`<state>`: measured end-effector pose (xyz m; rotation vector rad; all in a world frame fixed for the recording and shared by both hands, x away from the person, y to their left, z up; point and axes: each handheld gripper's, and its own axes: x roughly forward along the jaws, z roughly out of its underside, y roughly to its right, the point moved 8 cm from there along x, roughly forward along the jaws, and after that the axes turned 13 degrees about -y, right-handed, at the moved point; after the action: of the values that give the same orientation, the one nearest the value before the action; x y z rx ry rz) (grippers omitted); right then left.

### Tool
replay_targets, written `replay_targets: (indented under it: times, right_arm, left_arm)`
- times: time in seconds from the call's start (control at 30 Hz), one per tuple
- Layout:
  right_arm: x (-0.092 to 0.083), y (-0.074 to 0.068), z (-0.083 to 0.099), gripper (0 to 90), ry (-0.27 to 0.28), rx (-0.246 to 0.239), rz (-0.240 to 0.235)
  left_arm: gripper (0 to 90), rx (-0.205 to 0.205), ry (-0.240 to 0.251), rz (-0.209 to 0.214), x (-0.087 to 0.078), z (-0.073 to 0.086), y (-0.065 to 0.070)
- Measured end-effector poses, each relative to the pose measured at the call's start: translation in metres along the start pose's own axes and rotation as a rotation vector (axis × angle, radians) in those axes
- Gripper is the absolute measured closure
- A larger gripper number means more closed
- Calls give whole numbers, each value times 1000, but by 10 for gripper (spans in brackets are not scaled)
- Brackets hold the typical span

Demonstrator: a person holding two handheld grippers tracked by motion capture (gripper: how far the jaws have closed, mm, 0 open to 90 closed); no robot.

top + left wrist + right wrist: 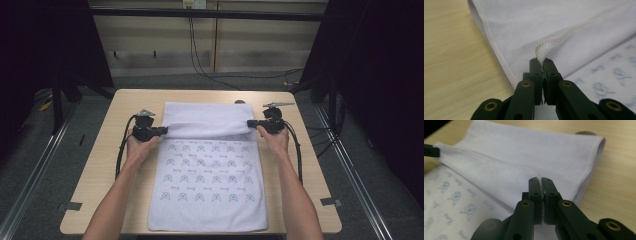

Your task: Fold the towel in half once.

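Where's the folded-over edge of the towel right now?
In the high view, the towel's folded edge runs across the table's far half, pinched between the left gripper and right gripper.

Left tool [541,65] clamped tight on a stitched corner of the white towel [564,27], hem bunched up between the black jaws. Plain folded layer above, blue-printed layer [609,75] lower right. Stitched edge running diagonally at left, over the pale wooden surface [451,62].
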<state>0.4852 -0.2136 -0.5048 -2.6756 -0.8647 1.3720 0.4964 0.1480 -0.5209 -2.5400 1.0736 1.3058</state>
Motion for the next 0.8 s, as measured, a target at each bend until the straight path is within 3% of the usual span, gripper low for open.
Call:
replay_targets:
  times: [0.07, 0.13, 0.23, 0.3, 0.33, 0.37, 0.5, 0.57, 0.63, 0.7, 0.8]
  right_arm:
    - [-14, -4, -3, 874, 35, -21, -40]
    - [-32, -9, -4, 874, 61, -49, -62]
    - [-55, -16, -3, 873, 52, -79, -85]
    - [-73, -27, 0, 873, 64, -101, -132]
    - [-82, -33, 3, 873, 67, -122, -141]
    - [-89, -40, 7, 873, 63, -145, -148]
    - [-113, -63, 33, 873, 67, -220, -164]
    - [-129, -75, 49, 873, 82, -236, -194]
    - [-135, -80, 53, 873, 87, -248, -200]
    - [-149, -92, 57, 873, 106, -275, -197]
    - [-164, -106, 69, 873, 124, -311, -202]
  left_arm:
    - [875, 20, 50, 53, -22, -7, 9]
    - [875, 78, 68, 74, -45, -11, 17]
    - [874, 109, 139, 143, -78, -13, 32]
    - [874, 142, 141, 152, -94, -6, 41]
    - [874, 136, 134, 160, -100, -1, 45]
    - [874, 152, 121, 151, -105, 7, 51]
    - [874, 211, 126, 189, -129, 39, 77]
    - [874, 213, 155, 217, -141, 43, 85]
    - [873, 229, 165, 207, -153, 44, 92]
    - [874, 240, 185, 234, -165, 45, 101]
    - [873, 273, 147, 209, -167, 61, 109]
